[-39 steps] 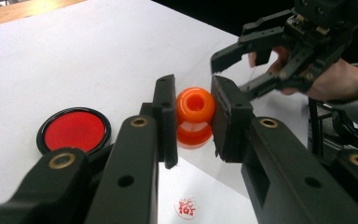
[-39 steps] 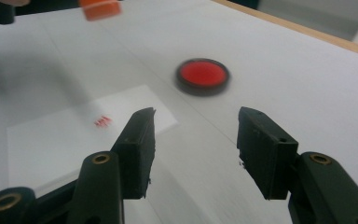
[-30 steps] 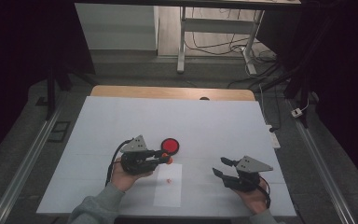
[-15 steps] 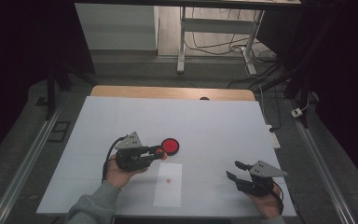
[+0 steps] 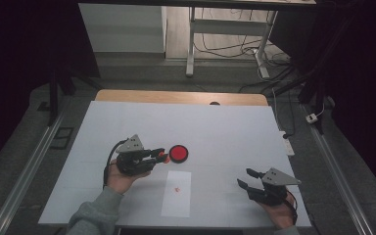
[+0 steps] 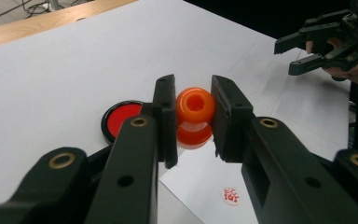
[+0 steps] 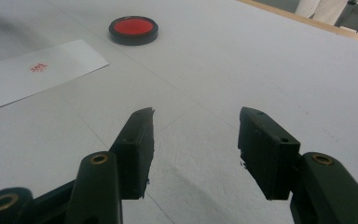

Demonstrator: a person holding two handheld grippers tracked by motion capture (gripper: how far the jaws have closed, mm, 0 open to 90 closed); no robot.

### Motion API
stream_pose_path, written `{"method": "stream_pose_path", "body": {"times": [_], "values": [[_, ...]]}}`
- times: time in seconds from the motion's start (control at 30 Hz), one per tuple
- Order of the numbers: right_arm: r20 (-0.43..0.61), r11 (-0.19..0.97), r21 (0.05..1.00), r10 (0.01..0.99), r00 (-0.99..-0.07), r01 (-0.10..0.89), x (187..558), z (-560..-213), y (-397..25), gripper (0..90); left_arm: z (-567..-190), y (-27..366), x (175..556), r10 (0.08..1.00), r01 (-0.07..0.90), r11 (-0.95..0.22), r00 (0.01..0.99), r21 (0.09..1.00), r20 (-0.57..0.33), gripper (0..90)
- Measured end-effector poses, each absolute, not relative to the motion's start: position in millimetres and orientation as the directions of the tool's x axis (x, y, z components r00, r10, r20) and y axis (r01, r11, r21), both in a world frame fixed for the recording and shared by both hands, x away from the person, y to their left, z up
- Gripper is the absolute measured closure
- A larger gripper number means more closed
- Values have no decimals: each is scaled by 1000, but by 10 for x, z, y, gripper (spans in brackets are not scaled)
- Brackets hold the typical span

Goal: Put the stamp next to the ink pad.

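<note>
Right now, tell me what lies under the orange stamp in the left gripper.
The orange stamp, clamped in the left gripper, hangs near the red ink pad and white paper. Its printing face is hidden.

A glossy orange plastic stamp with a rounded knob top [image 6: 195,106] sits pinched between two black jaws, lifted off the white table, its hollow end facing the camera in the left gripper view. Just beside it lies a round red ink pad in a black rim [image 5: 178,153], flat and open. Nearby, a white paper slip [image 5: 177,193] lies flat, bearing a small red stamped mark [image 5: 177,189].
</note>
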State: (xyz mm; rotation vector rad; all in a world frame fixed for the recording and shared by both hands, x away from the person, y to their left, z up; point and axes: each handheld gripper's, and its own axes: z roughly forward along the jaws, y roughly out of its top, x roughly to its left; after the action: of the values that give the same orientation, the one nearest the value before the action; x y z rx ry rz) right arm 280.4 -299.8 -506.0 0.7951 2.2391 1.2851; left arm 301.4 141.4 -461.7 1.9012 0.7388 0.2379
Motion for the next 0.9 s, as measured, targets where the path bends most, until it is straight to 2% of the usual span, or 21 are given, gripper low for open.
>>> {"method": "stream_pose_path", "body": {"times": [0.57,0.9], "values": [[-86,409,874,664,-742,264,2827,-5079,-2985,448,-4816,1380,3176,630,432,-324,762,842,-148,722],[-86,411,872,665,-742,267,2825,-5084,-2984,447,-4979,1332,3285,667,457,-392,739,798,-95,722]]}}
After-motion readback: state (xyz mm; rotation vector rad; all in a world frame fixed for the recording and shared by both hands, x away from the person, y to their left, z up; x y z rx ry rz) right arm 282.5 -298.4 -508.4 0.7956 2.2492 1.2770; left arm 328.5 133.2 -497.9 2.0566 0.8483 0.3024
